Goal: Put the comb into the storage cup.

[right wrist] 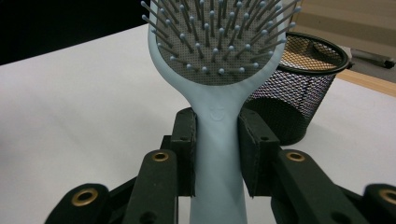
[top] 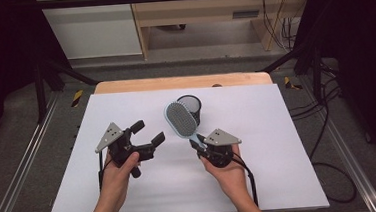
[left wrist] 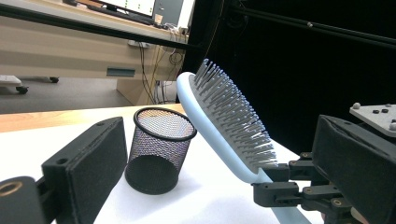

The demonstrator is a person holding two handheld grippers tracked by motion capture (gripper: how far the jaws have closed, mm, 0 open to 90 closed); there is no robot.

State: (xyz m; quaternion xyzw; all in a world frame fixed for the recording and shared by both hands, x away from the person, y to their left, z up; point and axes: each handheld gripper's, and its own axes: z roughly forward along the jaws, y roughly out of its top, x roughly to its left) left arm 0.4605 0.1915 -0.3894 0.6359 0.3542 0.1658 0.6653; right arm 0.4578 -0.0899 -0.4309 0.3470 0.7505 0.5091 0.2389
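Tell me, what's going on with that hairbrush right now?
Right tool clamped on hairbrush handle, brush raised. Left tool open, empty. Mesh cup just behind brush; nothing blocking.

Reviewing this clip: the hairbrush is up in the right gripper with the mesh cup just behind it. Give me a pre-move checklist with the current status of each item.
1. Right gripper clamped on the hairbrush handle: ok, a pad presses on each side of it.
2. Brush lifted off the white table: ok, head tilted up, bristles toward the person.
3. Mesh cup upright, mouth open: ok.
4. Cup empty: ok, as far as its mesh lets me see.
5. Left gripper free: ok, jaws open, nothing between them, left of the brush.
6. Brush head fits the cup mouth: cannot tell; the handle end looks the safer way in.
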